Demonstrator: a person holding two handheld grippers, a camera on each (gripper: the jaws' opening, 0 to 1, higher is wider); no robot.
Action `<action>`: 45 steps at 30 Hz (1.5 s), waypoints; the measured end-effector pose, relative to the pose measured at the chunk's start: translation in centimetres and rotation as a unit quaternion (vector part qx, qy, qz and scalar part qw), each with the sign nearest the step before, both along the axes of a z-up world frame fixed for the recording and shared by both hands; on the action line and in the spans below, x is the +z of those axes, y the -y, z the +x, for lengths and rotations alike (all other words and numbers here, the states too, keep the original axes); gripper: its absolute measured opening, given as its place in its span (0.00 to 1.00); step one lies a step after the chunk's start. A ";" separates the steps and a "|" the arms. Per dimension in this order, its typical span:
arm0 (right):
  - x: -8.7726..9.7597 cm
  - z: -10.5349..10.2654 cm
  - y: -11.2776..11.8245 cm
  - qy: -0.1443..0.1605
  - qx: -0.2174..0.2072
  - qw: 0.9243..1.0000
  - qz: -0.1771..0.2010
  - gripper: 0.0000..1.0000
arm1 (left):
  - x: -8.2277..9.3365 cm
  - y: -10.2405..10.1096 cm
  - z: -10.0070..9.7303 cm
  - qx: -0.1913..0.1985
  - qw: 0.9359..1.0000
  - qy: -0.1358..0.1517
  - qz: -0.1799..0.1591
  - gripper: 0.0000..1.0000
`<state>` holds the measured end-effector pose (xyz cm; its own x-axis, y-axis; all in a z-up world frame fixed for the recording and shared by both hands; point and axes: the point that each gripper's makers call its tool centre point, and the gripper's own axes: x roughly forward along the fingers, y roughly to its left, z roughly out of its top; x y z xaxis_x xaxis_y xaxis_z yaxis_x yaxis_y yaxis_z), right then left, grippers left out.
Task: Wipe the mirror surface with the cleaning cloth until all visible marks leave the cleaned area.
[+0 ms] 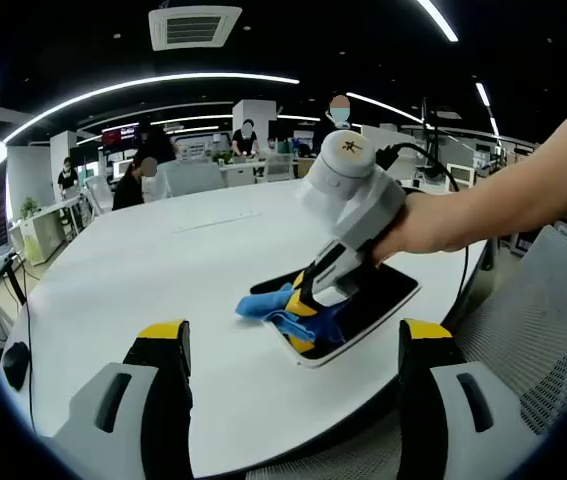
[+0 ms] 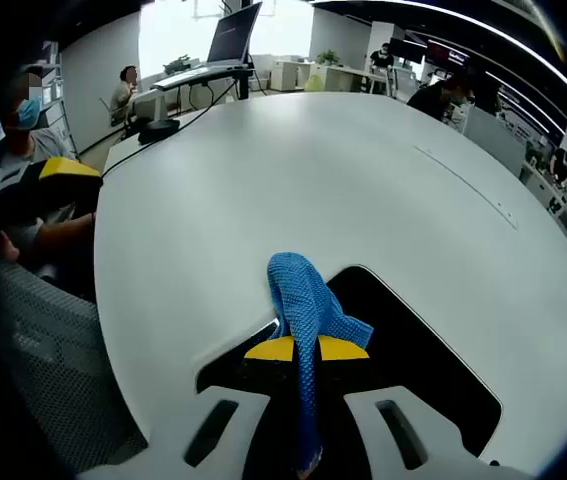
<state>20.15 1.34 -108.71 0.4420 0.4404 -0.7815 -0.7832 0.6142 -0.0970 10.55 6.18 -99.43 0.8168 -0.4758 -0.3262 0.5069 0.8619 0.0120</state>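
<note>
The large white table [image 1: 163, 270] has a smooth matte top and a rounded edge; the flat rectangular mirror with a white rim and dark glossy face [image 1: 388, 290] lies near the table's curved edge, its rounded corners showing; in the right gripper view the same mirror [image 2: 413, 340] sits just ahead of the jaws; the blue knitted cleaning cloth [image 2: 303, 300], coarse in weave, is bunched and draped on the mirror's edge, pinched between the pressed-together yellow-tipped jaws of the right gripper [image 2: 306, 348]; in the left gripper view that right gripper [image 1: 308, 315], white-bodied and held by a hand [image 1: 413, 225], presses the cloth [image 1: 273, 305] down on the mirror's near corner; the left gripper [image 1: 293, 345] hovers over the table edge, its jaws spread wide and holding nothing; a faint mark on the white housing cannot be read; broad bare tabletop stretches beyond the mirror; grey mesh chairs [image 1: 533, 310] stand just off the table's edge.
</note>
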 end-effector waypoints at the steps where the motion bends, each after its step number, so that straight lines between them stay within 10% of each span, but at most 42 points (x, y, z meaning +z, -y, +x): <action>1: 0.0 0.0 0.1 0.000 -0.001 1.000 -0.001 0.00 | 0.0 0.0 0.0 0.000 1.000 0.000 0.000 0.83; 45: -0.1 0.8 8.9 0.002 -0.095 0.995 0.007 0.00 | -0.3 -0.3 -0.3 0.002 1.000 -0.005 0.005 0.83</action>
